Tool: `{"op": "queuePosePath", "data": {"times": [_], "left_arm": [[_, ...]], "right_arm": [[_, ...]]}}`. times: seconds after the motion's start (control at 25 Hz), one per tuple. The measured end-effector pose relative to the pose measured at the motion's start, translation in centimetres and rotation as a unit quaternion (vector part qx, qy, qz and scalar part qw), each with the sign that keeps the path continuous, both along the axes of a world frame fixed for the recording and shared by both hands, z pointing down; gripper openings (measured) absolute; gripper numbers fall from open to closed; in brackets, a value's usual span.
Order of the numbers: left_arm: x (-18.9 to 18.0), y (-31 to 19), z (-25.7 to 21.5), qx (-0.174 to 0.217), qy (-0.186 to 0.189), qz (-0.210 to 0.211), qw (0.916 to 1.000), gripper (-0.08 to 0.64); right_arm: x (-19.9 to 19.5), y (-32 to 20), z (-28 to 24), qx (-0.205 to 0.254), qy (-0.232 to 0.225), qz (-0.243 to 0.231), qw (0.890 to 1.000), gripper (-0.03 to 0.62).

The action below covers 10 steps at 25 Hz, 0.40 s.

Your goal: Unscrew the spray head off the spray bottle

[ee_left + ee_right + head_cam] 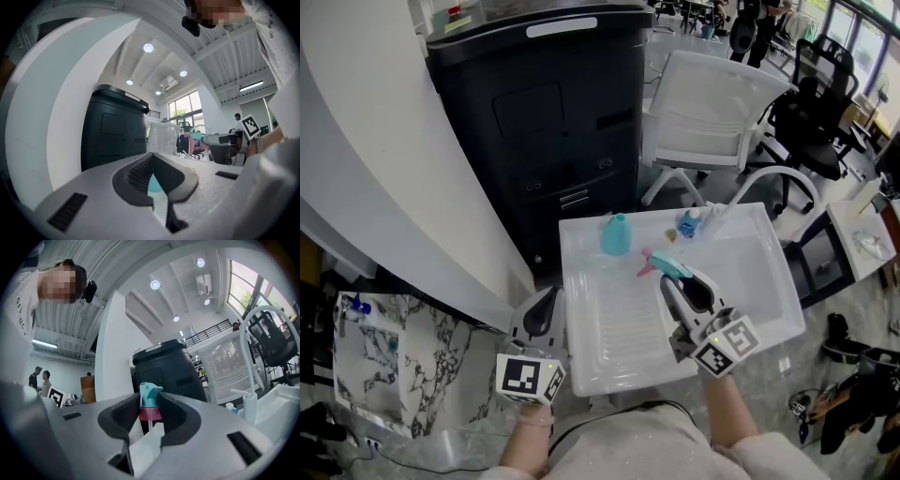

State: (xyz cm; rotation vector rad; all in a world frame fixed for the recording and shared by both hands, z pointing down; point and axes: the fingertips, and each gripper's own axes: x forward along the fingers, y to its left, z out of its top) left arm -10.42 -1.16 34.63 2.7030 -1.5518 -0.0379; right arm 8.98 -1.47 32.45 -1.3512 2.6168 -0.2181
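Note:
A teal bottle [617, 234] without its head stands upright at the back of the white tray [769, 281]; it shows as a teal patch [153, 184] behind the left jaws. My right gripper [670, 279] hovers over the tray's middle, shut on the spray head [659, 263]. In the right gripper view that spray head [150, 399] is teal with a pink collar, and a white tube hangs below it. My left gripper [546, 306] is shut and empty, just off the tray's left edge. In the left gripper view, its jaws [152, 157] meet, with the spray head [197, 138] far right.
A small blue bottle [689, 223] and a white pump bottle [713, 213] stand at the tray's back right. A black cabinet [544, 122] rises behind the tray, with a white chair [712, 112] beside it. A curved white wall [375, 159] is to the left.

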Motion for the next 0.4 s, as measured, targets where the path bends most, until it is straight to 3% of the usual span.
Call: {"op": "queuePosePath", "data": {"times": [0.4], "left_arm": [[-0.10,-0.30,0.25,0.003,0.000,-0.003,1.0000,0.005]], "right_arm": [[-0.02,-0.21,0.30,0.001,-0.005,-0.002,1.000,0.133]]}}
